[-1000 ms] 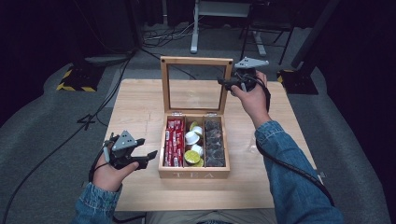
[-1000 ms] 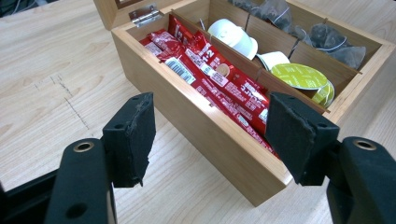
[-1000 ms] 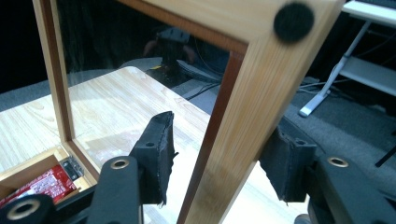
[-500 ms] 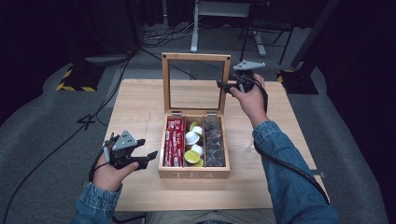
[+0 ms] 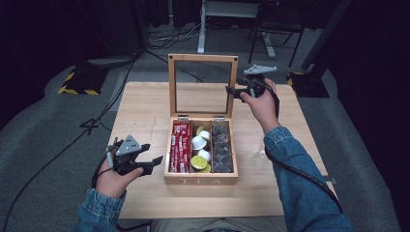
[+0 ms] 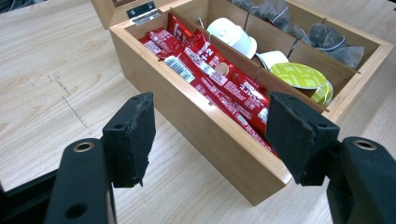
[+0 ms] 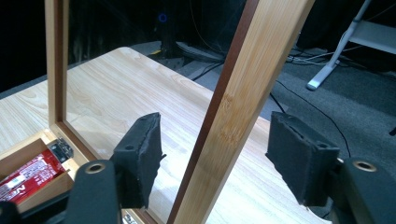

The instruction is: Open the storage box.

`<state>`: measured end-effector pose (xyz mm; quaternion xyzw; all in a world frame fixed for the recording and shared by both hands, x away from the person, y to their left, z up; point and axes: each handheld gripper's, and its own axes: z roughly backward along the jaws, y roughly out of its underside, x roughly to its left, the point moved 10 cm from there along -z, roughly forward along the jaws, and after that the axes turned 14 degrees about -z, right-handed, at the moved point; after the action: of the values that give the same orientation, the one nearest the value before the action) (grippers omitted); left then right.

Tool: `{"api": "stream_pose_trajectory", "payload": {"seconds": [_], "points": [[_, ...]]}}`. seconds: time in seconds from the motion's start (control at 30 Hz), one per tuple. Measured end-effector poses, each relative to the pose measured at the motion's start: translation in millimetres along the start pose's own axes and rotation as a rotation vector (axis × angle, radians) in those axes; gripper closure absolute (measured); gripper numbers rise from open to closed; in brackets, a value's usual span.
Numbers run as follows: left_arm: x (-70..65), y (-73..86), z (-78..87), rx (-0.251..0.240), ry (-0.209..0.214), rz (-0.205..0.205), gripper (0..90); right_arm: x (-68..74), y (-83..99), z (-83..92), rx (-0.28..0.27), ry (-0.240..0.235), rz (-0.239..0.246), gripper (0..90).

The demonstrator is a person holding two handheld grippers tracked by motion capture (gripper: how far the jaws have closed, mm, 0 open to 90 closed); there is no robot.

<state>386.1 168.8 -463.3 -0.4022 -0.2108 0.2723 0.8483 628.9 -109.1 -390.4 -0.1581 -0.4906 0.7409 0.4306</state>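
Room: dark, grey carpet floor with cables around a pale wooden table.
Landmark: wooden tea box at the middle of the table, "TEA" on its near wall, lid raised.
Left hand: left of the box, at the table's left edge, denim cuff at the wrist.
Left gripper: just left of the box's near left corner, pointed at it; jaws stand about half apart with nothing between the pads, apart from the box wall; in the left gripper view the box corner lies beyond the gap.
Red sachets: left compartment of the box, packed lengthwise.
Capsules: middle compartment, white cups toward the hinges, a green-topped one toward the near wall.
Tea bags: right compartment, dark mesh pouches.
Lid: upright at the far side of the box on two metal hinges, wooden frame around a clear pane.
Right gripper: at the lid's right post; jaws just been opening, now wide, pads either side of the post without pressing on it; same in the right gripper view.
Right hand: right of the lid, denim sleeve running back past the box's right side.
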Motion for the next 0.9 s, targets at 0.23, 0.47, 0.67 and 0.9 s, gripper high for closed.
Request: {"api": "stream_pose_trajectory", "payload": {"seconds": [0.23, 0.47, 0.67, 0.9], "points": [[0.3, 0.5, -0.9, 0.006, 0.005, 0.000, 33.6, 1.1, -4.4, 17.4, -0.019, -0.015, -0.006, 30.2], [0.1, -0.6, -2.2, 0.008, 0.008, 0.001, 33.4, 4.2, -3.4, 44.0, -0.007, -0.055, 0.001, 27.6], [1.9, -1.7, -5.4, 0.011, 0.010, -0.006, 33.2, 8.1, 1.3, 75.8, -0.001, -0.084, 0.021, 25.9], [0.7, -4.8, -9.1, 0.010, 0.017, -0.010, 33.0, 7.4, 23.4, 115.7, 0.023, -0.102, 0.032, 22.1]]}}
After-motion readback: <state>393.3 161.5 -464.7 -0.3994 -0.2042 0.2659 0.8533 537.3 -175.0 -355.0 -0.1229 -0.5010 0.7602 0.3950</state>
